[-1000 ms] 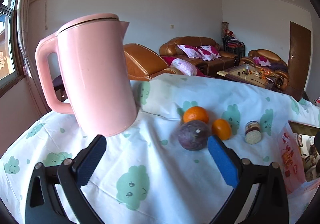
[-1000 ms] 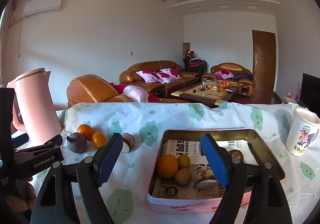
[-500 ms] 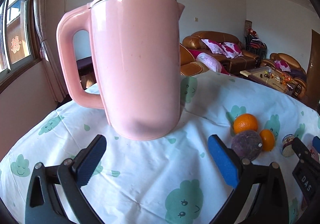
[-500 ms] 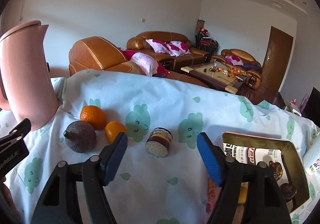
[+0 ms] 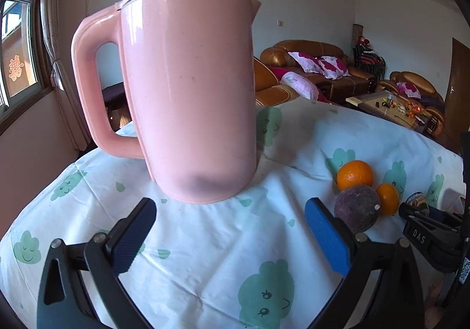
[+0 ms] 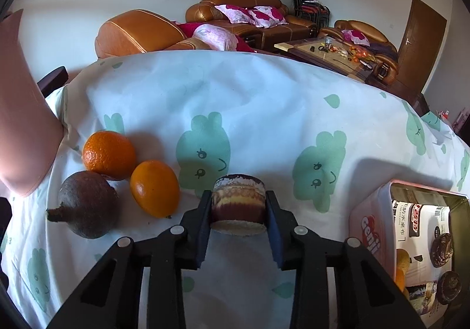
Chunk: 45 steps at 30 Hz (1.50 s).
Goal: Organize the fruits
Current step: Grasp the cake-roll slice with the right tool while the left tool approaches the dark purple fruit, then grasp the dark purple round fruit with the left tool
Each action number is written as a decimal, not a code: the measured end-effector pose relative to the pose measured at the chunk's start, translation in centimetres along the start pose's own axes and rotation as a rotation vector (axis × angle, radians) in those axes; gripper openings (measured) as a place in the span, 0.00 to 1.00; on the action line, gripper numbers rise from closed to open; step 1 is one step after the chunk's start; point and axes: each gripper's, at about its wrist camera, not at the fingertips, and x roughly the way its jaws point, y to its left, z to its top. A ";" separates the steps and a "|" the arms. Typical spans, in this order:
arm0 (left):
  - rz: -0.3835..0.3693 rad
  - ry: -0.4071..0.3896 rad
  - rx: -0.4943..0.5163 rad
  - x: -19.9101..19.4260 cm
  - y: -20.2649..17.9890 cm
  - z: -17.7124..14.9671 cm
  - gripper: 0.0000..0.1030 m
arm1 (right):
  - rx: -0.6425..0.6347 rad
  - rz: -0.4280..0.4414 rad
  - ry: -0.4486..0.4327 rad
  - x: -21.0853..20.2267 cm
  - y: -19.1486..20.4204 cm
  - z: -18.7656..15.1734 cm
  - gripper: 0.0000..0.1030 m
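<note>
Here the right gripper (image 6: 238, 211) pinches a layered cake roll slice (image 6: 238, 205) on the table (image 6: 264, 111), beside two oranges (image 6: 109, 154) and a dark round fruit (image 6: 86, 208). The left gripper (image 5: 230, 230), jaws spread, faces a pink kettle (image 5: 191, 100).

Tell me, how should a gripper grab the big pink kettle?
Probably by the handle. The pink kettle stands upright, its body looks wider than the open left gripper, and the looped handle sticks out on its left, so come from that side and close across the grip.
</note>
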 end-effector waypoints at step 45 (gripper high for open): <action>-0.282 0.084 -0.047 1.5 -3.9 -0.6 0.53 | -0.027 0.091 -0.419 -11.8 -1.2 -7.7 0.35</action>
